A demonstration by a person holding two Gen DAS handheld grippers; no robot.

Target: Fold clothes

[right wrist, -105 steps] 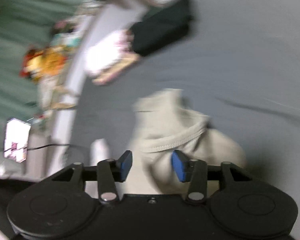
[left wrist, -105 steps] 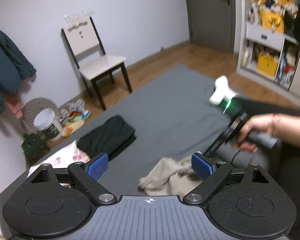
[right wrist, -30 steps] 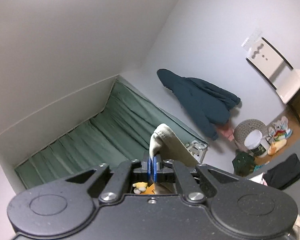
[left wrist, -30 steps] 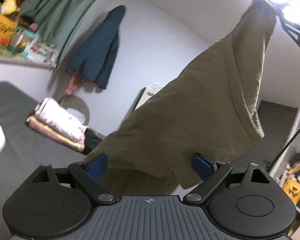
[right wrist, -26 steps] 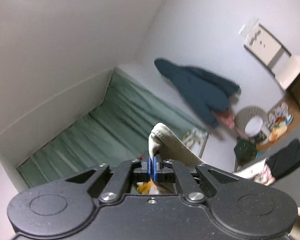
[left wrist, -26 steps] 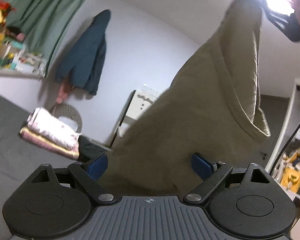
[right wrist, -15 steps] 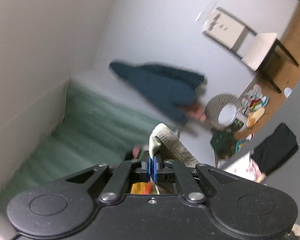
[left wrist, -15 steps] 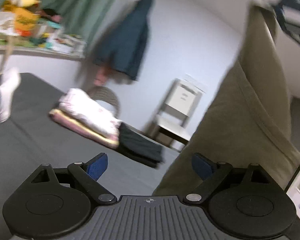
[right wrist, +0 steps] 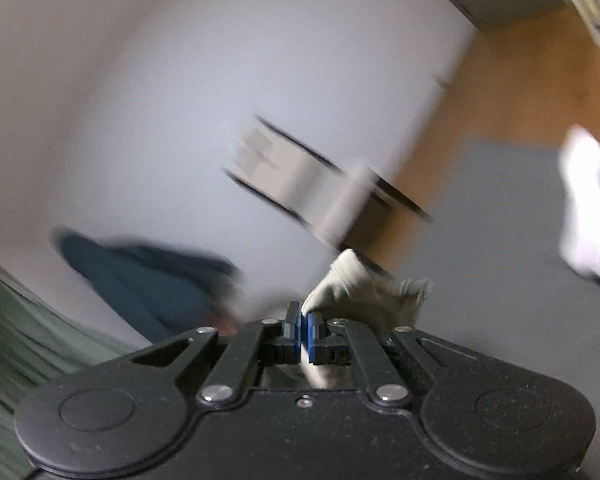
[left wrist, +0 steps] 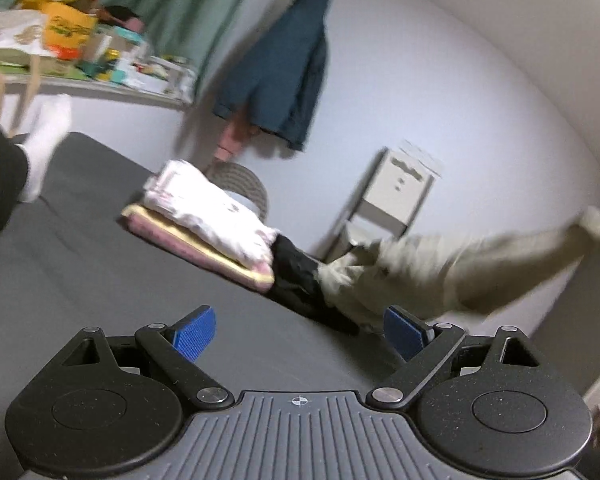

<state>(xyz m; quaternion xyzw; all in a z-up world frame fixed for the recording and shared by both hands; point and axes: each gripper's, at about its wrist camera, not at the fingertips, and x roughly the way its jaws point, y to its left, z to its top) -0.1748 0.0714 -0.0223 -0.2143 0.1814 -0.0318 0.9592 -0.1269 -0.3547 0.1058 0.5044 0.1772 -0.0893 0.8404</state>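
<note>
While the right gripper (right wrist: 303,322) has its fingers pinched shut on one end of the beige garment (left wrist: 452,272), the left gripper (left wrist: 298,334) stands with its fingers spread wide and nothing between them. A bunched fold of the cloth pokes up just beyond the right fingertips, and the rest hangs away out of that view.

From the left wrist view, the garment lies ahead of the fingers and off to their right. It stretches as one long blurred band, its long axis running from a crumpled end just beyond the right blue pad (left wrist: 403,333) up and away to the far right, where the held end must be. The low end seems to touch or nearly touch the grey bed (left wrist: 100,280), close against a black folded piece (left wrist: 300,280); the blur leaves me unable to tell which. Farther ahead and to the left of the fingers sits a stack of folded pink and white clothes (left wrist: 208,220).

By my judgement, the free low end is the part that matters: it is nearer the left fingers than anything else of the garment, slightly to their right, so a grasp there would let the two hands spread the cloth flat. With the cloth swinging, that end may shift before fingers could close on it.
</note>
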